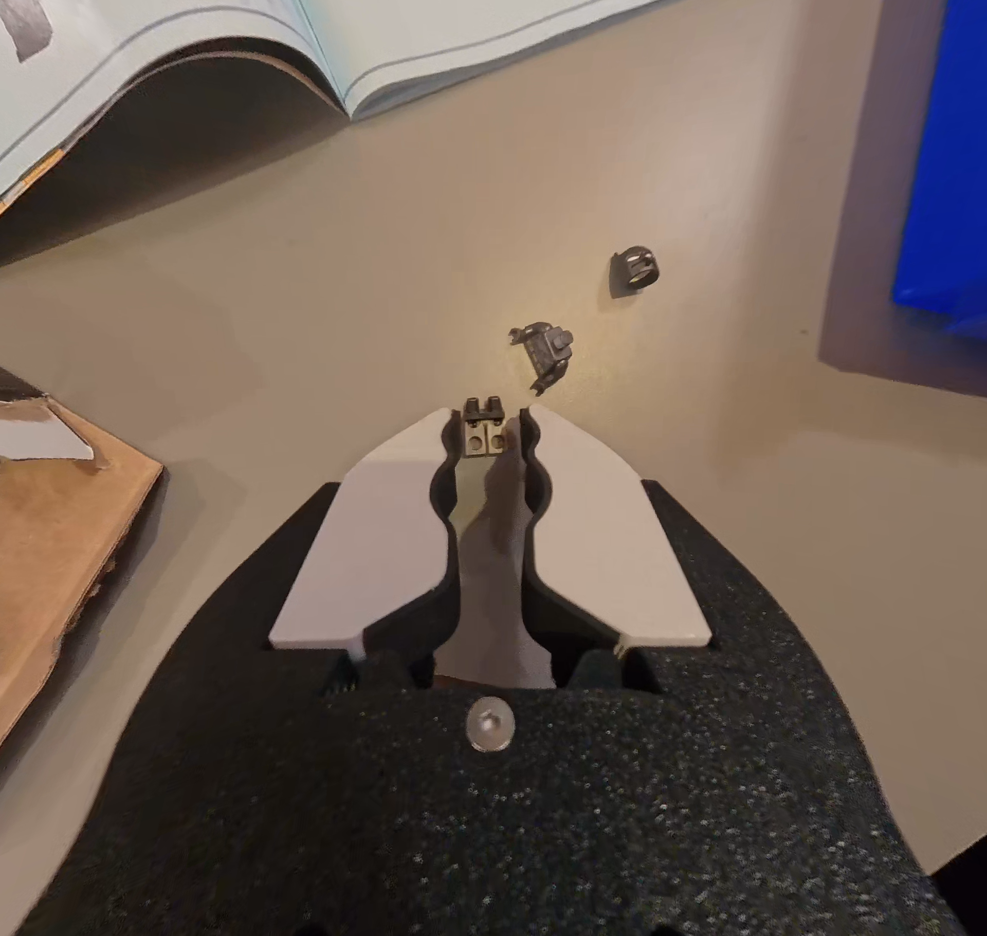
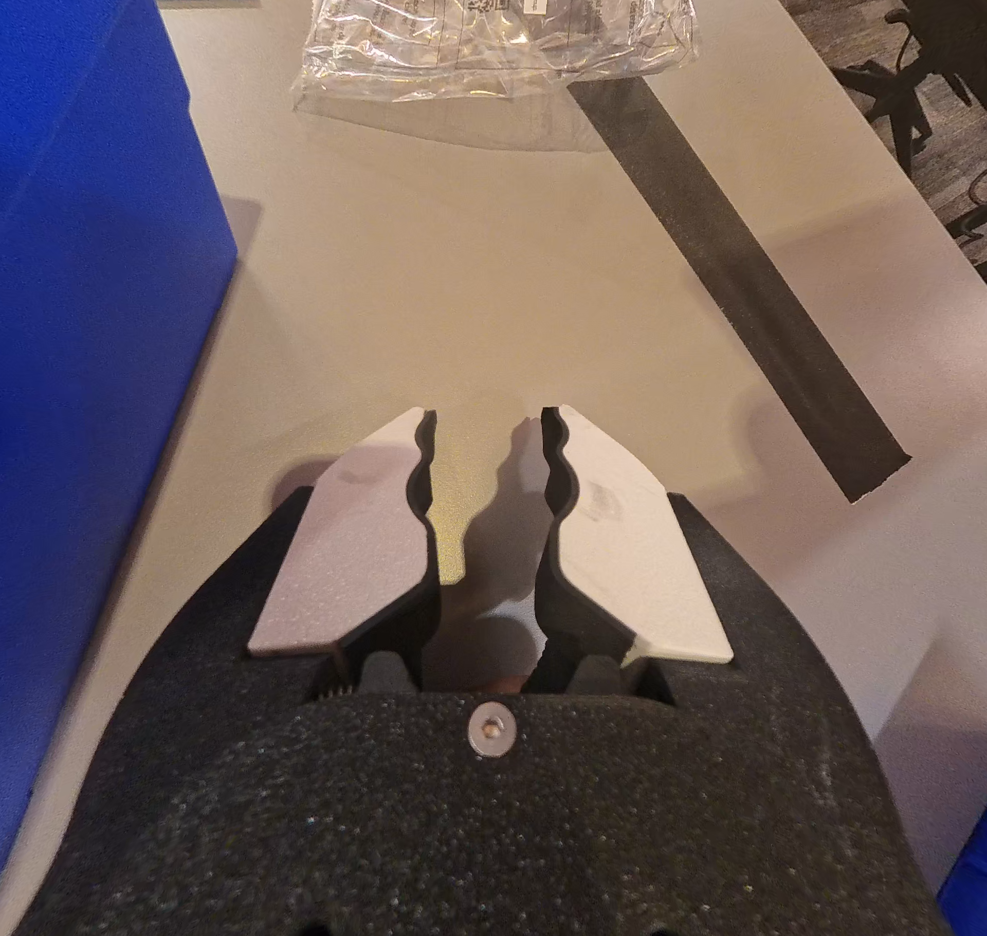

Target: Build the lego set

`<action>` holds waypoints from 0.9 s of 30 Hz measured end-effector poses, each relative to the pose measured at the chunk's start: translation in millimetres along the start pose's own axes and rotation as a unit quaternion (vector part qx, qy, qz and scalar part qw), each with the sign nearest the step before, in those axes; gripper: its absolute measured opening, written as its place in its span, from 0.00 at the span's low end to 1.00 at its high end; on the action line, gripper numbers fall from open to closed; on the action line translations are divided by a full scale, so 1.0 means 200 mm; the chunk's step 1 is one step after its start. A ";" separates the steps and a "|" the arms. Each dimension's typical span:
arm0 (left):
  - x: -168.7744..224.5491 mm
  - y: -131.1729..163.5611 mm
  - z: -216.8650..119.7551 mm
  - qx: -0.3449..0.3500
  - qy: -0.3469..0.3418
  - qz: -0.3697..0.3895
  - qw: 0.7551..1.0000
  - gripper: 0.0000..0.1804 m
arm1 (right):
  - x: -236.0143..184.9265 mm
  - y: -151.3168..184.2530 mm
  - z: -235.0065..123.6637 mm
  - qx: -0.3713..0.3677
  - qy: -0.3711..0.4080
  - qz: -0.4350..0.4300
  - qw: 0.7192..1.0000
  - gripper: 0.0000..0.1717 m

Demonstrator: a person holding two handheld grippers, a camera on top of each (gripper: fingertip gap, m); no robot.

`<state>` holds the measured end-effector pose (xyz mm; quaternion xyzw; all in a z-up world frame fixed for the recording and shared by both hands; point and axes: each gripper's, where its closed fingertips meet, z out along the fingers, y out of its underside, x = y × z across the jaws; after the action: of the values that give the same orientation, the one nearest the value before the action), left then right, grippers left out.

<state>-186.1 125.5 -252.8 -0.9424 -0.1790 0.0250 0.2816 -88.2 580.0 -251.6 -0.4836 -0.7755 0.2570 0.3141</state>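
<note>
My left gripper (image 1: 487,419): jaws part-open around tiny grey leg piece (image 1: 483,432) lying on table (image 1: 320,323), gap right side, nothing clamped. Looks light, rigid, slippery; pinch flat sides. My right gripper (image 2: 487,419): open, empty.

**The desk and room around me**

I look down on a smooth beige tabletop (image 2: 427,269) under warm light that casts soft shadows. A strip of black tape (image 2: 747,291) runs across it from twelve toward four o'clock. At nine o'clock stands a blue panel (image 2: 80,269). Past the table edge, at two o'clock, I see grey patterned floor (image 2: 833,18) and a black office chair's wheeled base (image 2: 902,82).
</note>
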 end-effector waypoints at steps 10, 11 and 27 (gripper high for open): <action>0.02 -0.24 -0.21 0.213 0.019 0.009 0.977 0.12 | 0.01 0.00 0.00 -0.002 0.003 0.005 1.000 0.24; 0.02 -0.27 -0.23 0.241 0.022 0.003 0.970 0.12 | 0.01 0.00 0.00 -0.002 0.003 0.007 1.000 0.24; -0.07 -0.28 -0.19 0.316 -0.081 0.017 0.945 0.12 | 0.04 0.01 0.01 -0.010 0.009 0.027 1.000 0.25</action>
<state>-211.1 145.5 -191.8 -0.8024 -0.1684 0.1609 0.5494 -90.4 587.3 -253.1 -0.5101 -0.7616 0.2535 0.3090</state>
